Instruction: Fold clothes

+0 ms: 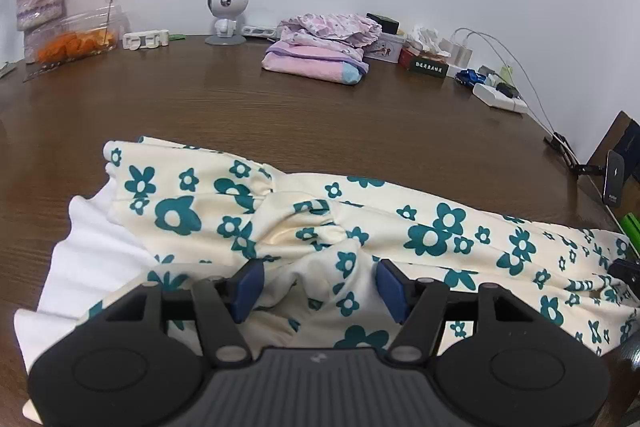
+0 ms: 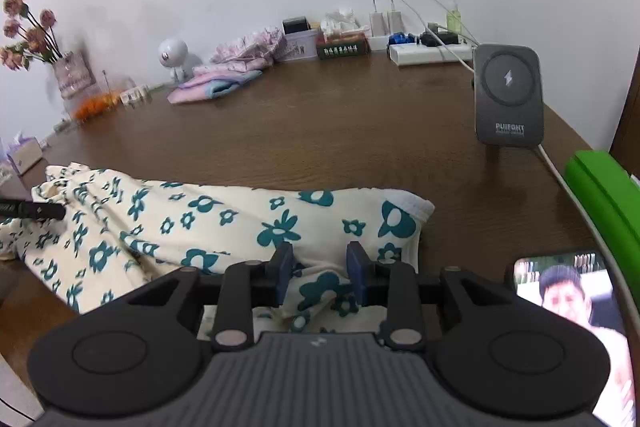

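A stack of folded pink clothes (image 1: pixel 316 61) is already sitting at the back of the worktop (image 1: pixel 320 115), so part of the job looks done. The cream garment with teal flowers (image 1: pixel 360 227) is lying bunched and creased along the near edge, not yet folded, a white piece (image 1: pixel 92 247) showing beside it. The left tongs (image 1: pixel 318 283) are standing released around a raised bunch of cloth. The right tongs (image 2: pixel 319 275) are straddling a fold near the hem; I cannot tell whether they are gripping it.
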Motion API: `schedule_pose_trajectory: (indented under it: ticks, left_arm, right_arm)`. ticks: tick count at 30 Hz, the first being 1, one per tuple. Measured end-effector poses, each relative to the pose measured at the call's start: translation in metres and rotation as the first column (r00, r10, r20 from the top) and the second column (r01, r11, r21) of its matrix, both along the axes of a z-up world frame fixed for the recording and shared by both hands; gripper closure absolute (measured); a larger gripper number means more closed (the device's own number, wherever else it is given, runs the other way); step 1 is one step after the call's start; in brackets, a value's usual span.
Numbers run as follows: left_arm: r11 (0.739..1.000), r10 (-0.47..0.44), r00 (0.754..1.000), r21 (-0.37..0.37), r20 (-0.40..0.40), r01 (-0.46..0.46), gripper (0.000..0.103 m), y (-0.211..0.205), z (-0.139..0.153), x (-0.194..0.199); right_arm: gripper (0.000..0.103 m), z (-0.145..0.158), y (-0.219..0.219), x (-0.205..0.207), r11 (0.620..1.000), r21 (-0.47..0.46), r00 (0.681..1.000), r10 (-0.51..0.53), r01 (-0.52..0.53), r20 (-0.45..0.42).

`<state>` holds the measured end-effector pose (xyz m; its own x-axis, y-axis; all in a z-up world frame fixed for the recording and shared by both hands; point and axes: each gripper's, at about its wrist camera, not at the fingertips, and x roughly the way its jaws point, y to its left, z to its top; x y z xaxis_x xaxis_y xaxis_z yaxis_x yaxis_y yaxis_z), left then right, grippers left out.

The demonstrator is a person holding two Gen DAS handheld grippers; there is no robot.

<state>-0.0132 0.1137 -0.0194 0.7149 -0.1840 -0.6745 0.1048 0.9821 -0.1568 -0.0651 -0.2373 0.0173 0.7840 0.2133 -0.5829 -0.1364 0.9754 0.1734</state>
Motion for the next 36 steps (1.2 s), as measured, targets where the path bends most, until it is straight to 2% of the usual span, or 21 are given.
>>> schedule_pose_trajectory:
  ticks: [3,5,6,7,8,11,13,15,16,17,22,24,26,27,28,29,30,31,33,35,36]
  left_arm:
    - [1.000,0.006,1.000,-0.012,-0.016,-0.006,0.041,0.002,0.002,0.002]
    - [1.000,0.009,1.000,-0.013,-0.021,-0.009,0.041,0.002,0.003,0.003]
    - [1.000,0.009,1.000,-0.012,-0.020,-0.010,0.041,0.003,0.003,0.003]
    - [1.000,0.010,1.000,-0.011,-0.018,-0.010,0.041,0.003,0.004,0.003]
    - [1.000,0.011,1.000,-0.010,-0.017,-0.011,0.041,0.003,0.004,0.002]
    - [1.000,0.017,1.000,0.001,0.000,-0.017,0.042,0.003,0.009,-0.001]
    - [1.000,0.024,0.999,0.015,0.026,-0.024,0.042,0.002,0.016,-0.005]
    - [0.999,0.031,0.998,0.026,0.051,-0.032,0.042,0.000,0.023,-0.009]
    - [0.999,0.031,0.998,0.019,0.055,-0.032,0.042,-0.001,0.026,-0.010]
    - [0.999,0.029,0.998,0.014,0.059,-0.030,0.042,-0.003,0.029,-0.011]
    - [0.998,-0.056,0.994,0.041,0.090,0.052,0.042,-0.028,0.036,-0.015]
    - [0.995,-0.089,0.992,0.053,0.086,0.085,0.042,-0.040,0.035,-0.013]
    - [0.992,-0.115,0.990,0.062,0.077,0.110,0.042,-0.048,0.032,-0.011]
    - [0.991,-0.125,0.989,0.065,0.073,0.121,0.042,-0.051,0.030,-0.010]
    - [0.990,-0.127,0.989,0.066,0.072,0.122,0.042,-0.051,0.029,-0.012]
    - [0.991,-0.122,0.990,0.065,0.072,0.118,0.042,-0.050,0.028,-0.013]
    - [0.992,-0.113,0.991,0.064,0.070,0.109,0.042,-0.048,0.026,-0.015]
    - [0.994,-0.100,0.993,0.061,0.066,0.096,0.042,-0.045,0.025,-0.015]
    - [0.997,-0.063,0.996,0.049,0.059,0.060,0.042,-0.039,0.024,-0.015]
    - [0.999,-0.039,0.998,0.034,0.058,0.037,0.042,-0.034,0.024,-0.014]
    - [0.999,-0.033,0.998,0.031,0.058,0.031,0.042,-0.032,0.024,-0.014]
  right_arm:
    - [0.065,0.002,-0.002,-0.014,1.000,0.025,0.999,0.007,-0.008,0.045]
    - [0.039,0.012,-0.010,-0.022,0.991,0.108,0.993,0.064,-0.074,0.100]
    - [0.028,0.017,-0.013,-0.028,0.979,0.132,0.981,0.135,-0.154,0.139]
    - [0.010,0.019,-0.012,-0.030,0.969,0.112,0.967,0.200,-0.219,0.157]
    - [0.005,0.020,-0.010,-0.033,0.956,0.087,0.949,0.263,-0.281,0.171]
    - [0.005,0.018,0.004,-0.034,0.906,-0.049,0.891,0.422,-0.420,0.166]
    - [0.005,0.015,0.016,-0.031,0.884,-0.151,0.874,0.463,-0.443,0.144]
    - [0.027,0.011,0.023,-0.022,0.860,-0.190,0.864,0.495,-0.473,0.090]
    - [0.062,0.009,0.024,-0.016,0.862,-0.174,0.869,0.491,-0.476,0.058]
    - [0.078,0.007,0.021,-0.007,0.876,-0.129,0.881,0.472,-0.466,0.022]
    - [0.097,0.008,-0.003,0.011,0.931,0.091,0.935,0.354,-0.353,0.005]
    - [0.097,0.005,-0.007,0.013,0.942,0.129,0.950,0.313,-0.310,-0.001]
    - [0.097,-0.002,-0.003,0.013,0.949,0.081,0.952,0.307,-0.304,-0.020]
    - [0.095,0.000,-0.003,0.006,0.947,0.072,0.950,0.313,-0.312,0.006]
    - [0.083,0.003,-0.004,-0.002,0.945,0.065,0.947,0.319,-0.321,0.035]
    - [0.049,0.006,-0.005,-0.009,0.943,0.057,0.943,0.326,-0.329,0.064]
    - [0.032,0.009,-0.006,-0.017,0.939,0.055,0.938,0.335,-0.341,0.088]
    - [0.024,0.011,-0.007,-0.024,0.933,0.057,0.931,0.349,-0.356,0.111]
    - [0.027,0.010,-0.003,-0.024,0.921,0.078,0.923,0.374,-0.381,0.088]
    - [0.053,0.003,0.006,-0.019,0.934,0.036,0.934,0.354,-0.356,0.057]
    - [0.061,-0.001,0.010,-0.017,0.942,-0.005,0.940,0.336,-0.337,0.050]
